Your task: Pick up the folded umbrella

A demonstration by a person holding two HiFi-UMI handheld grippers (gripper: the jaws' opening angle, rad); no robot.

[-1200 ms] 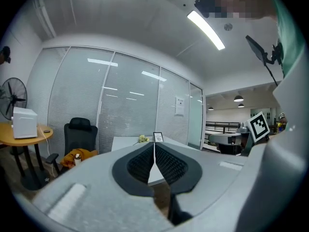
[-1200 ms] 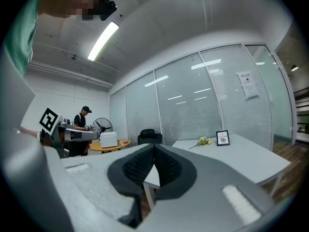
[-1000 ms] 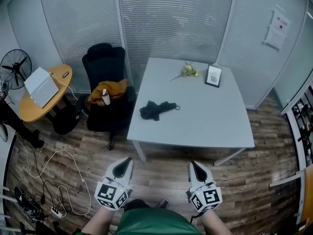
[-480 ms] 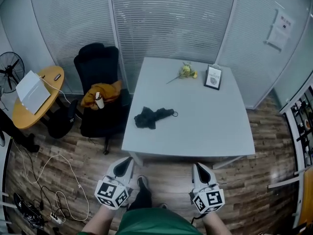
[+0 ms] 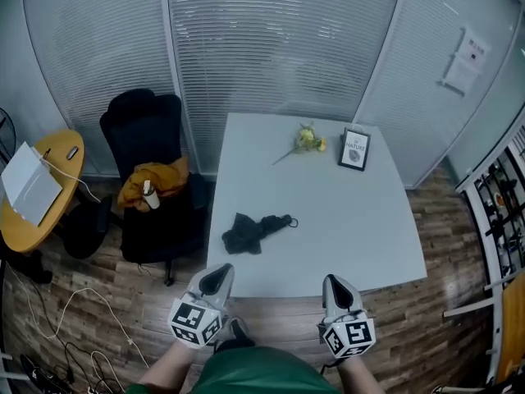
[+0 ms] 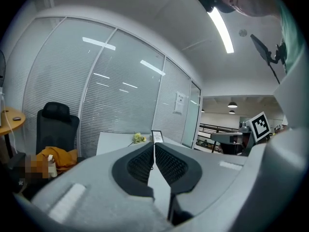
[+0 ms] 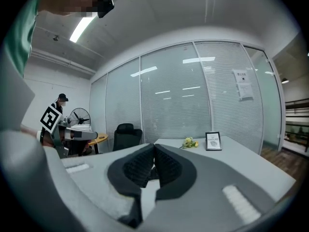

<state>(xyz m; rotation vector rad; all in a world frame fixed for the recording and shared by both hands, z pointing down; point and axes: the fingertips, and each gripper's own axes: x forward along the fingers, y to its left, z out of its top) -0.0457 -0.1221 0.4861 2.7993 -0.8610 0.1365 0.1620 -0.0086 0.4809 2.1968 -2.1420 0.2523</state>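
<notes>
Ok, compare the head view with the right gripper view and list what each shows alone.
Head view only: the floor cables and the orange cloth on the chair seat. Right gripper view only: the ceiling light strip. Both: the white table, the yellow flowers, the picture frame and the black chair.

Holds a grey plastic two-jaw left gripper [image 5: 219, 272] and a matching grey right gripper [image 5: 332, 283] low in front, side by side yet apart, pointing forward. Has both pairs of jaws pressed together, gripping nothing.
</notes>
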